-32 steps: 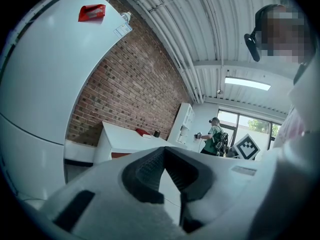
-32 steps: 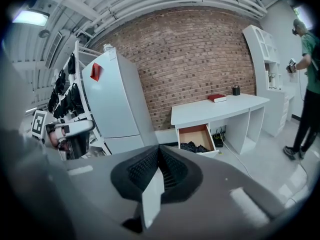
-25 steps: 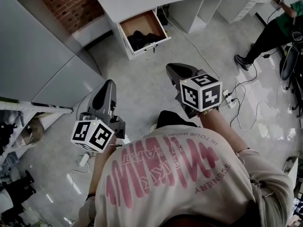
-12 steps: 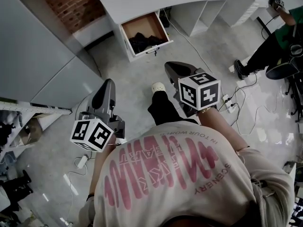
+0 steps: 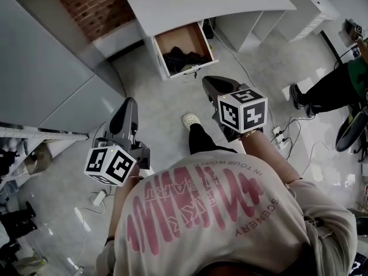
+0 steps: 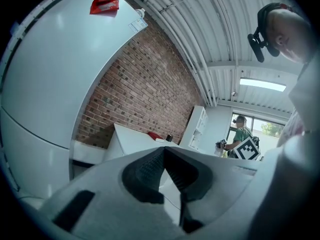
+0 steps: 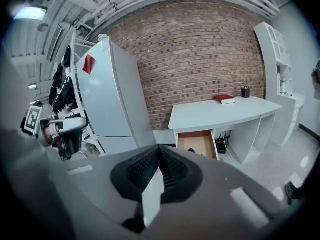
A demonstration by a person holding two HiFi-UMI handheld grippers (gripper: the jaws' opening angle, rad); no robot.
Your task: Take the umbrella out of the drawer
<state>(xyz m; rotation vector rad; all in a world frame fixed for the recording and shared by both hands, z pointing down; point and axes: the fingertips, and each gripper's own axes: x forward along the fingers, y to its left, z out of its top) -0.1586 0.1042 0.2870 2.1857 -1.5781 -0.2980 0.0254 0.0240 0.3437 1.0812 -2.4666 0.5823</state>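
The umbrella (image 5: 185, 57), which I take to be the dark bundle, lies in the open drawer (image 5: 172, 39) under the white desk (image 5: 201, 2), well apart from both grippers. At the left stands a tall grey fridge (image 5: 46, 68). Next comes the left gripper (image 5: 127, 107), its pads pressed together on nothing. The right gripper (image 5: 217, 85) points toward the drawer, its jaws likewise closed and empty. At the far right another person (image 5: 330, 88) stands among cables.

The step in hand looks like the approach: nothing has reached the drawer yet. The next move calls for closing the remaining gap, parting one gripper's jaws and lowering them over the bundle.

Compared with a second ago, the desk and drawer sit larger and further right in the head view. A light shoe (image 5: 191, 119) now shows ahead of the wearer, and the grippers hold the same closed pose.
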